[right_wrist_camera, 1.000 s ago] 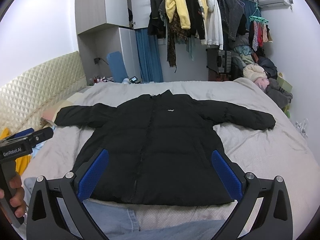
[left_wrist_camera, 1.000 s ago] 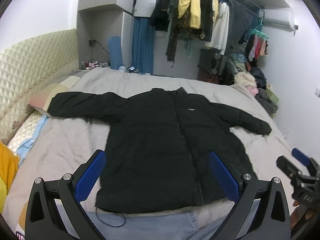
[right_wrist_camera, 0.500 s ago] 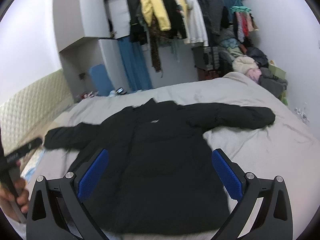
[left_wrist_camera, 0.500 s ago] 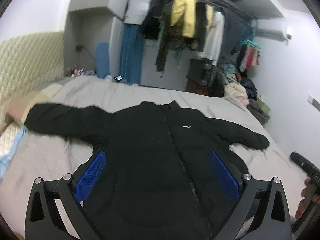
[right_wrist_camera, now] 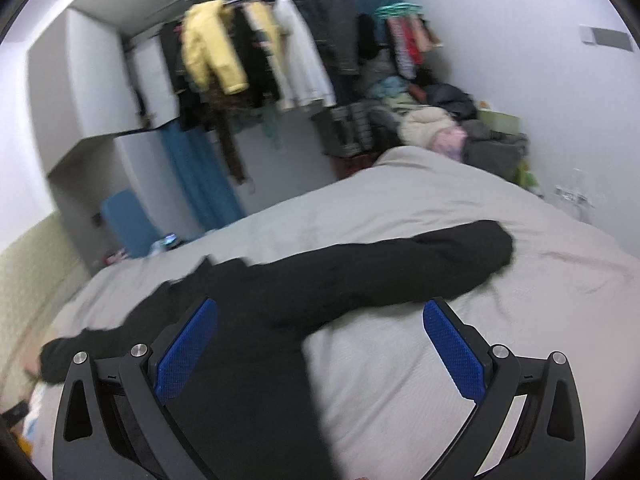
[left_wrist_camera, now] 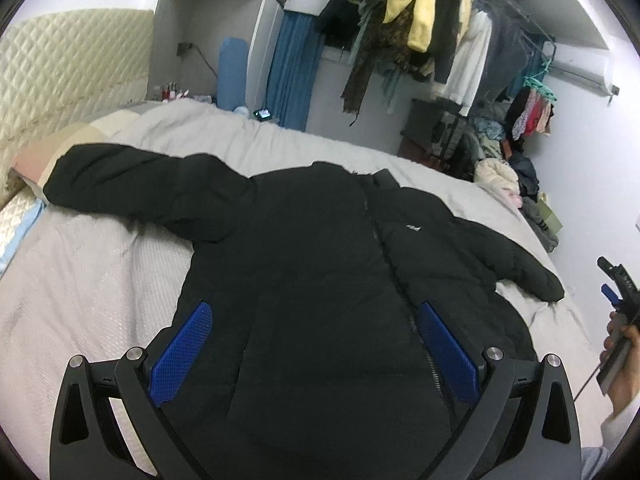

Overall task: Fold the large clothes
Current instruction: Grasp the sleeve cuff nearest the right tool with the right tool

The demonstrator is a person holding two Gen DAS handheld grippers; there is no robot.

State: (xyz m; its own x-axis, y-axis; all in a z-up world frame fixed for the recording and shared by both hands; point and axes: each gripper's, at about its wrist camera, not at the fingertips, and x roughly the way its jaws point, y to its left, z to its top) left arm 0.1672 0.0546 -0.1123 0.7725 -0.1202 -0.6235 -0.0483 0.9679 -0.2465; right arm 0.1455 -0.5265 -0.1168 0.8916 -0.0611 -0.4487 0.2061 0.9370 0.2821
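Hovering spread and empty, the left gripper (left_wrist_camera: 312, 356) hangs over the puffy black zip-up jacket (left_wrist_camera: 320, 264), which lies flat on the grey-covered bed (left_wrist_camera: 100, 280). The right gripper (right_wrist_camera: 320, 352), also spread wide, faces its far sleeve (right_wrist_camera: 420, 264). That slick padding could slip from a shallow pinch and spring open.

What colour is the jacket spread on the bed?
Black jacket; clearest in the left wrist view.
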